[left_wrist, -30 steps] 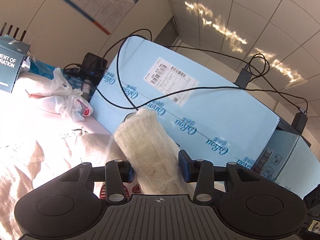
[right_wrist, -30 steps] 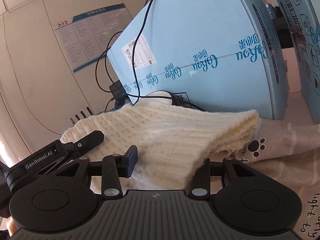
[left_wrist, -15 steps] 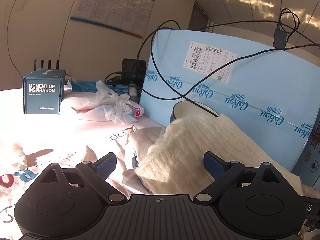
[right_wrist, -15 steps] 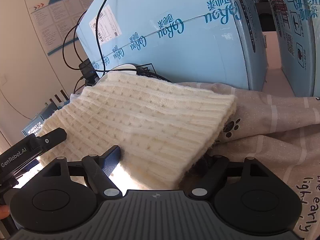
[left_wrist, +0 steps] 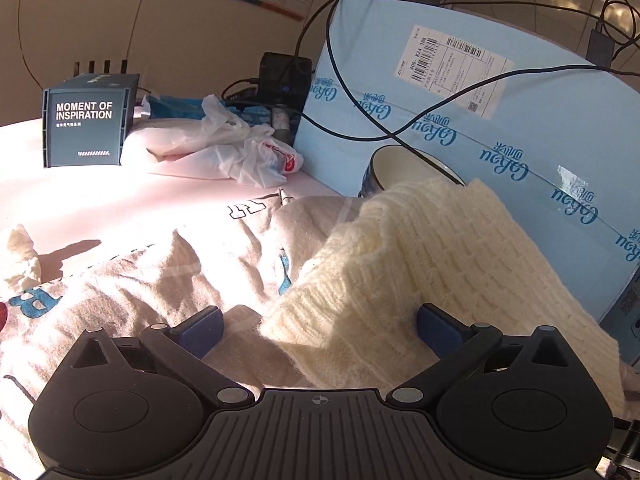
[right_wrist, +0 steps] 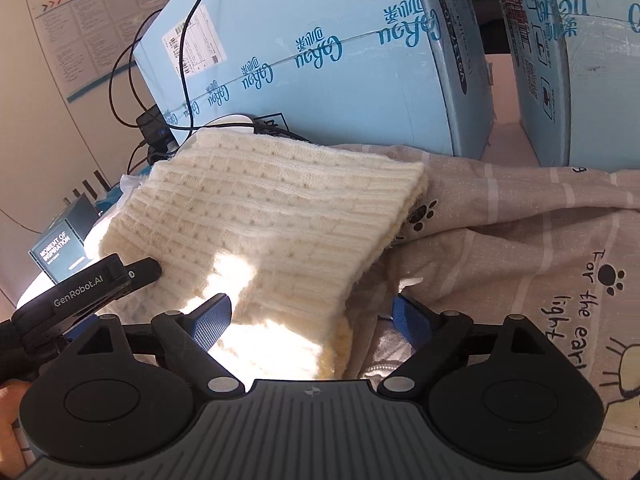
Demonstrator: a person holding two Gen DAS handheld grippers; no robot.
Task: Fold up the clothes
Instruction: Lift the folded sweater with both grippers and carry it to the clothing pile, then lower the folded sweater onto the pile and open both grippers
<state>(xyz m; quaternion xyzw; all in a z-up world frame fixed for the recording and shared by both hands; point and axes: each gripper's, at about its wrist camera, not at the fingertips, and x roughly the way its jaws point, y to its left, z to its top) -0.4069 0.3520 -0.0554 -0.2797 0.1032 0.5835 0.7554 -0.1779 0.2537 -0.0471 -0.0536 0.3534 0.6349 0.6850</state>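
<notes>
A folded cream knitted sweater (left_wrist: 432, 264) lies on a beige printed cloth (left_wrist: 132, 280), close to a light blue box. My left gripper (left_wrist: 318, 326) is open, its blue fingertips (left_wrist: 200, 328) on either side of the sweater's near edge, not holding it. In the right wrist view the sweater (right_wrist: 272, 216) lies flat on the beige cloth (right_wrist: 520, 240). My right gripper (right_wrist: 308, 318) is open over the sweater's near corner. The left gripper's body (right_wrist: 84, 292) shows at the left of that view.
A large light blue cardboard box (left_wrist: 480, 120) with black cables stands right behind the sweater. A bowl (left_wrist: 400, 168) sits against it. A dark box marked "MOMENT OF INSPIRATION" (left_wrist: 86, 124) and white plastic bags (left_wrist: 240, 152) lie at the back left. A second blue box (right_wrist: 580, 60) stands at the right.
Both grippers opened and let go of the sweater, which came down from the air and now lies flat on the cloth. Both cameras tilted down toward the table.
</notes>
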